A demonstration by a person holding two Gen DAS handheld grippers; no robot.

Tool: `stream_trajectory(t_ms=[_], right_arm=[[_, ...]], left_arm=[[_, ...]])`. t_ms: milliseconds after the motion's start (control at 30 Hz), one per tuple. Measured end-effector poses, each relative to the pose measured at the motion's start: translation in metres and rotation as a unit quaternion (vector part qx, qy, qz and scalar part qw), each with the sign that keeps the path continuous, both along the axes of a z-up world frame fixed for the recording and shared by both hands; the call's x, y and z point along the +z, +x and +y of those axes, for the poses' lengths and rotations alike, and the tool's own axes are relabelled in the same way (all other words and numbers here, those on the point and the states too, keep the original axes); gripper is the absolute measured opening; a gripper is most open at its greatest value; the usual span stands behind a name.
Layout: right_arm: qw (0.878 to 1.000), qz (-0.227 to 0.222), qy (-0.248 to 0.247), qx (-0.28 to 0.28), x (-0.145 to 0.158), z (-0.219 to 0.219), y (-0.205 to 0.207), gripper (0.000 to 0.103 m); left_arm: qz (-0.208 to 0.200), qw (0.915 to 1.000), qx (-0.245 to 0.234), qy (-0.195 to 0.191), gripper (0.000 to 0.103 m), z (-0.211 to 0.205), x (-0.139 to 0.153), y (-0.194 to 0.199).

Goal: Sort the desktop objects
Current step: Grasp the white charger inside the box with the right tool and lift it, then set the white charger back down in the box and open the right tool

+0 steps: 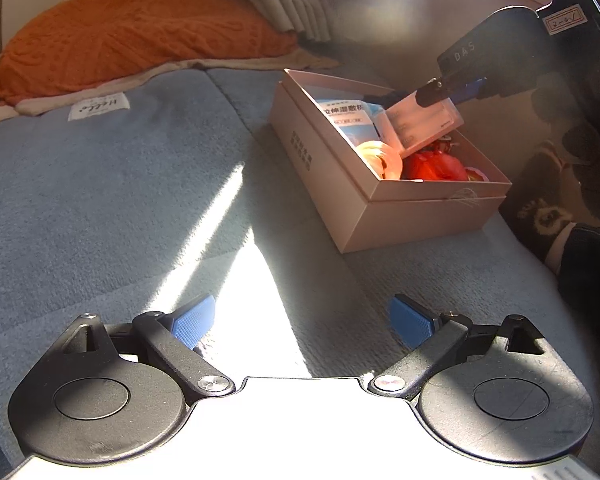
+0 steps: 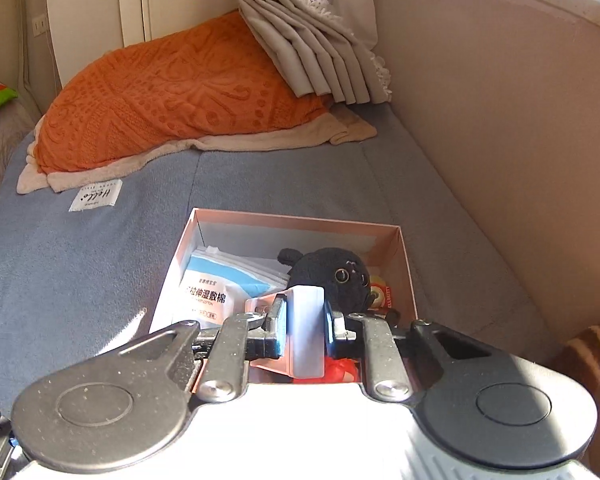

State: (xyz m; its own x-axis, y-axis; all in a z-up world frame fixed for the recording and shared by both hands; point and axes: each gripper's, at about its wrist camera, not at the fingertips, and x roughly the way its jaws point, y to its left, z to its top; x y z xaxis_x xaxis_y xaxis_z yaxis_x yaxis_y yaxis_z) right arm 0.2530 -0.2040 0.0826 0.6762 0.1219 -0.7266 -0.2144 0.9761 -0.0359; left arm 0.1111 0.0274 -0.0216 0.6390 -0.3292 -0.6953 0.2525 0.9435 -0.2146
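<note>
An open pink cardboard box [image 1: 360, 196] [image 2: 404, 264] sits on the blue blanket. Inside lie a blue-and-white packet [image 1: 346, 118] [image 2: 216, 288], a black plush toy [image 2: 336, 276], a tape roll [image 1: 380, 154] and something red [image 1: 434, 166]. My right gripper [image 2: 304, 326] [image 1: 444, 94] hangs over the box, shut on a small flat pink-and-white box [image 2: 306, 332] [image 1: 424, 120] held on edge. My left gripper [image 1: 302, 322] is low over the blanket in front of the box, open, with nothing between its blue pads.
An orange textured pillow [image 1: 140, 36] [image 2: 180, 96] on a beige towel lies at the back. Grey curtains [image 2: 312, 40] hang beside a beige padded wall [image 2: 500, 128]. A white "Hello" label [image 1: 98, 108] marks the blanket. A patterned dark cushion [image 1: 556, 184] lies right of the box.
</note>
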Motion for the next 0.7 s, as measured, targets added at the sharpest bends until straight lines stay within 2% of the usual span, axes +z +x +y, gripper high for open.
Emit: stream_trajectory(t_ms=[100, 200, 267, 333, 400, 500, 700], right_arm=[[0.997, -0.046, 0.041, -0.039, 0.028, -0.009, -0.003, 0.018], [0.990, -0.073, 0.086, -0.080, 0.030, -0.012, -0.002, 0.020], [0.993, -0.043, 0.086, -0.074, 0.019, -0.006, -0.001, 0.036], [0.995, -0.024, 0.077, -0.053, 0.006, 0.000, -0.010, 0.036], [0.997, -0.031, 0.058, -0.044, -0.002, 0.001, -0.022, 0.036], [0.996, -0.030, 0.058, -0.062, -0.007, -0.009, -0.027, 0.036], [0.995, -0.035, 0.041, -0.086, -0.017, -0.014, -0.005, 0.035]], left_arm=[[-0.002, 1.0000, -0.002, -0.001, 0.098, -0.001, 0.001, -0.001], [-0.001, 1.0000, -0.002, 0.002, 0.098, -0.001, 0.000, -0.001], [0.000, 1.0000, 0.002, 0.006, 0.098, 0.000, -0.001, -0.001], [0.000, 1.0000, 0.006, 0.007, 0.098, 0.001, -0.001, -0.001], [0.001, 1.0000, 0.008, 0.004, 0.098, 0.003, 0.000, 0.000], [-0.002, 1.0000, 0.002, 0.000, 0.098, 0.002, 0.002, -0.001], [-0.001, 1.0000, 0.001, 0.006, 0.099, -0.001, 0.000, -0.001]])
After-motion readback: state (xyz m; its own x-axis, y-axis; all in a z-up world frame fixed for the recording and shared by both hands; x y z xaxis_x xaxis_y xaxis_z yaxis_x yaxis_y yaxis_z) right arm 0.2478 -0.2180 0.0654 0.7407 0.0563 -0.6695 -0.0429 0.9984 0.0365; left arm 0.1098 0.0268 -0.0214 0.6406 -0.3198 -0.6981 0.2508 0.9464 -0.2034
